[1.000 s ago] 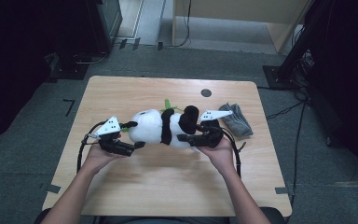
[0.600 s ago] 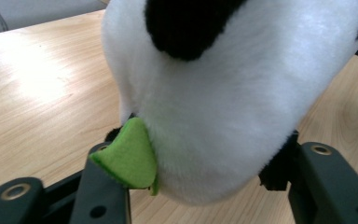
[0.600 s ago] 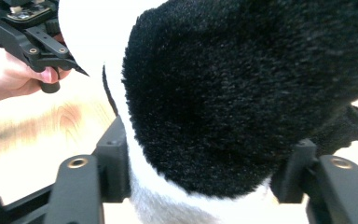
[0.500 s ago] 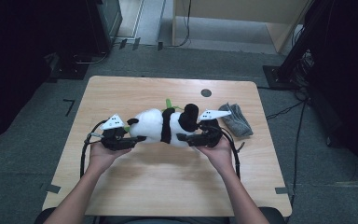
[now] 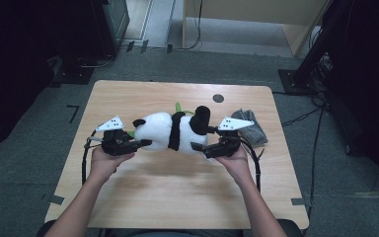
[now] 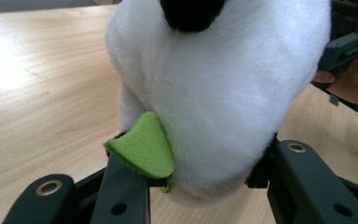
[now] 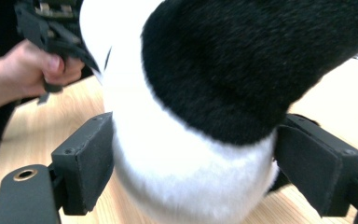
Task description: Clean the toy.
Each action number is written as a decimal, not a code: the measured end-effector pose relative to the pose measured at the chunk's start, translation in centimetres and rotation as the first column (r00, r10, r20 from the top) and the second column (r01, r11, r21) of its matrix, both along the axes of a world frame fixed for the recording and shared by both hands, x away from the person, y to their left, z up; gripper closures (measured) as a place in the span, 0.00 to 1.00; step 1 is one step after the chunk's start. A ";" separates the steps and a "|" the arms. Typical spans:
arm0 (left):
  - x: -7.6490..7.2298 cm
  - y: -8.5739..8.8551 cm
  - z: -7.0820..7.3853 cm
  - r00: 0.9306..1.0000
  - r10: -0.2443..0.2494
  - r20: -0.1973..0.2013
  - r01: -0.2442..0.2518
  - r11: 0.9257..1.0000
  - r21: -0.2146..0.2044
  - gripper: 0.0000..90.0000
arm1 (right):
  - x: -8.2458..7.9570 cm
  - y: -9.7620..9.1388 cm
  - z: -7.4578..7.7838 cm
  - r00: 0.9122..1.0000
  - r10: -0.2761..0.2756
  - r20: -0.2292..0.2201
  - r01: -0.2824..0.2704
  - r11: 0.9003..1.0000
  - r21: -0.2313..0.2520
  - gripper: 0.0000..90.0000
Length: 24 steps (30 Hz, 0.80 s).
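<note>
A black-and-white plush panda (image 5: 163, 129) lies on its side across the wooden table (image 5: 177, 197), a green leaf (image 6: 144, 147) at its head end. My left gripper (image 5: 140, 139) has just been closing, and its jaws squeeze the white head (image 6: 214, 93), with the leaf caught against one jaw. At the other end, my right gripper (image 5: 201, 138) has just been opening. The panda's black-and-white rear (image 7: 205, 116) still sits between its wide-set pads (image 7: 86, 163), the fur only brushing them.
A folded grey cloth (image 5: 250, 129) lies just right of the right gripper. A small dark round spot (image 5: 218, 98) marks the table's far side. Cables trail from both grippers. Bare wood stretches toward the near edge.
The left gripper slid right onto the panda's head and its jaws came together on it. The right gripper's jaws spread wider around the rear. The panda stayed in place.
</note>
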<state>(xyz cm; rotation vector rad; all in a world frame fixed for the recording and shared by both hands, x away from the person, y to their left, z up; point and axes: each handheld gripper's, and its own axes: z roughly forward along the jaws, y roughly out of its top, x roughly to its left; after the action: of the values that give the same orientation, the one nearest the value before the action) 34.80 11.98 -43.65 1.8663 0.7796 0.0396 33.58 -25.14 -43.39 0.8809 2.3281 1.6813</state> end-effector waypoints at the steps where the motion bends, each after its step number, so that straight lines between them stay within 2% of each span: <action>1: 0.1 0.2 0.0 1.000 0.004 -0.004 -0.004 1.000 -0.005 0.69 | 0.0 -0.1 -0.1 1.000 -0.003 0.013 0.003 1.000 -0.009 0.18; 2: 0.2 0.4 0.0 1.000 0.011 -0.017 -0.011 1.000 -0.011 0.69 | -0.1 -0.2 -0.3 1.000 -0.004 0.025 0.004 1.000 -0.007 0.18; 5: 0.4 1.1 0.1 0.999 0.020 -0.037 -0.022 0.998 -0.052 0.69 | -0.1 -0.4 -0.7 1.000 -0.007 0.004 0.007 0.999 -0.032 0.16; 7: 0.4 1.6 0.3 0.999 0.018 -0.051 -0.023 0.996 -0.092 0.69 | -0.1 -0.6 -1.0 1.000 -0.004 -0.010 0.004 1.000 -0.026 0.15; 9: 0.4 1.8 0.5 0.998 0.011 -0.068 -0.019 0.993 -0.112 0.69 | 0.0 -0.5 -1.2 1.000 0.001 -0.009 -0.001 1.000 -0.012 0.14; 12: 0.5 1.6 0.4 0.995 -0.005 -0.103 -0.007 0.993 -0.121 0.69 | 0.1 0.0 -1.6 1.000 0.009 -0.007 -0.009 1.000 0.000 0.10; 16: 0.4 0.6 0.0 0.994 -0.019 -0.106 0.008 0.994 -0.105 0.69 | -0.1 0.9 -1.7 1.000 0.027 0.016 -0.027 0.999 -0.022 0.07; 21: 0.3 -0.3 -0.3 0.993 -0.024 -0.118 0.012 0.995 -0.095 0.69 | -0.2 2.0 -1.9 0.999 -0.045 0.018 0.046 0.995 -0.089 0.02; 24: 0.2 -0.5 -0.4 0.993 -0.015 -0.115 0.005 0.996 -0.087 0.68 | -0.4 3.0 -1.9 0.993 -0.111 0.032 0.114 0.983 -0.146 0.02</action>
<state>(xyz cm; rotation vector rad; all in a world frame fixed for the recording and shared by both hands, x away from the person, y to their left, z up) 34.97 11.50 -44.09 1.8024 0.8383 -0.1084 33.19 -22.12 -45.27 0.9386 2.3054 1.4470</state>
